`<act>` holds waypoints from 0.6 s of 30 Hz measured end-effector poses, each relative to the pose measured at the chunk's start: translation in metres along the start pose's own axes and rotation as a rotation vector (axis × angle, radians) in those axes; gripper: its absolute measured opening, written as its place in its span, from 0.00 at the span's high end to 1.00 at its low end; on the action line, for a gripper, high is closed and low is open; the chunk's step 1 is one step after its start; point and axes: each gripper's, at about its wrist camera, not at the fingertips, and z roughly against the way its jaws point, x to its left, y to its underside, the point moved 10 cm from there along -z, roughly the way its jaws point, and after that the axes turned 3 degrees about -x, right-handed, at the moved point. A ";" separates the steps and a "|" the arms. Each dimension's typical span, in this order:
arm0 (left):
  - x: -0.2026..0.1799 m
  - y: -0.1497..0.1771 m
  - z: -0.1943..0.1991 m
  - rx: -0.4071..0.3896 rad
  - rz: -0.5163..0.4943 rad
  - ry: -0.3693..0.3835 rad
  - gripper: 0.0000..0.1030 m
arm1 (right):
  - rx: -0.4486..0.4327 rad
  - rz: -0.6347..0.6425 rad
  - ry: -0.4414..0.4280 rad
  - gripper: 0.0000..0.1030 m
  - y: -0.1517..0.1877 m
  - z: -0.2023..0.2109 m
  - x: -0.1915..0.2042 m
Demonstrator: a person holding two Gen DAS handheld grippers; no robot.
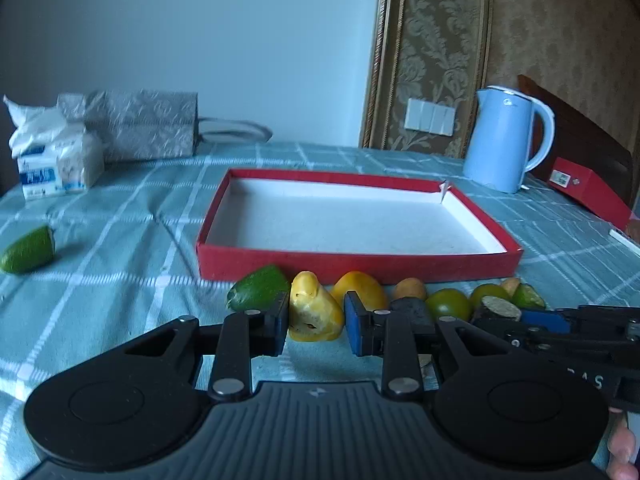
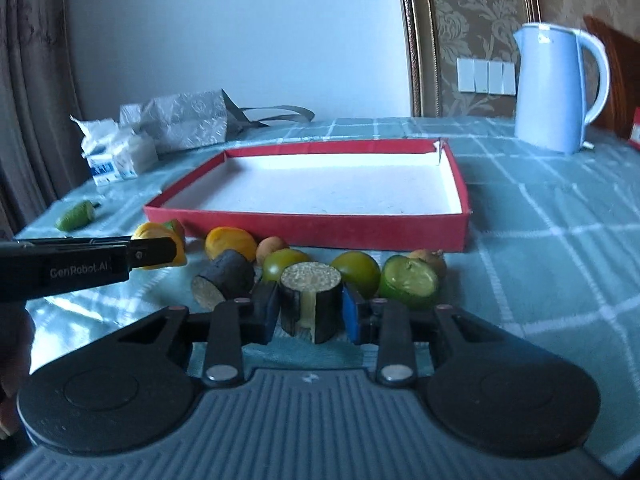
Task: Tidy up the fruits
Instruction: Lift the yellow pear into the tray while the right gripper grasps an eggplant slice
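Left fingers (image 1: 316, 330) clamp a yellow fruit piece (image 1: 314, 308) on the table (image 1: 120, 248), just before the red tray (image 1: 360, 266). Through the right camera, right fingers (image 2: 310, 312) grip a dark cylinder chunk (image 2: 310, 300) among green and yellow fruits.

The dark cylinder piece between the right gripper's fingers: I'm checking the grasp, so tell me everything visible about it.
The dark cylinder piece is a short stub with a black skin, a pale grainy cut top and a pale yellowish strip down its front. It stands upright on the checked tablecloth, clamped between the pads of the right gripper, in front of a green round fruit.
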 end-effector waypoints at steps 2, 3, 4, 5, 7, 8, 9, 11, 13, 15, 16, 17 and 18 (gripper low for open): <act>-0.004 -0.004 0.003 -0.008 -0.017 0.000 0.72 | -0.011 -0.026 -0.030 0.70 -0.001 0.002 -0.001; -0.005 -0.007 0.004 -0.012 -0.027 0.000 0.72 | -0.021 -0.039 -0.045 0.70 -0.001 0.003 -0.002; -0.007 -0.011 0.004 -0.017 -0.032 0.002 0.72 | -0.029 -0.049 -0.055 0.70 -0.002 0.004 -0.003; -0.008 -0.014 0.004 -0.020 -0.032 0.008 0.72 | -0.036 -0.057 -0.066 0.70 -0.003 0.005 -0.003; -0.011 -0.026 0.002 -0.028 -0.036 0.022 0.72 | -0.062 -0.068 -0.086 0.70 -0.004 0.009 -0.003; -0.012 -0.032 0.000 -0.035 -0.041 0.021 0.72 | -0.073 -0.066 -0.090 0.70 -0.005 0.011 -0.002; -0.013 -0.039 -0.003 -0.045 -0.050 0.017 0.72 | -0.083 -0.064 -0.095 0.70 -0.006 0.013 -0.001; -0.015 -0.050 -0.010 -0.059 -0.066 0.010 0.72 | -0.093 -0.061 -0.107 0.70 -0.007 0.015 0.000; -0.016 -0.060 -0.019 -0.068 -0.067 0.008 0.72 | -0.097 -0.060 -0.109 0.70 -0.008 0.015 0.001; -0.017 -0.069 -0.033 -0.064 -0.075 0.004 0.72 | -0.099 -0.060 -0.113 0.70 -0.008 0.015 0.002; -0.017 -0.071 -0.040 -0.055 -0.077 0.000 0.72 | -0.099 -0.061 -0.113 0.70 -0.007 0.015 0.001; -0.017 -0.072 -0.048 -0.041 -0.077 -0.001 0.72 | -0.096 -0.062 -0.114 0.70 -0.007 0.014 0.002; -0.017 -0.072 -0.058 -0.026 -0.073 -0.001 0.72 | -0.092 -0.063 -0.114 0.70 -0.007 0.013 0.001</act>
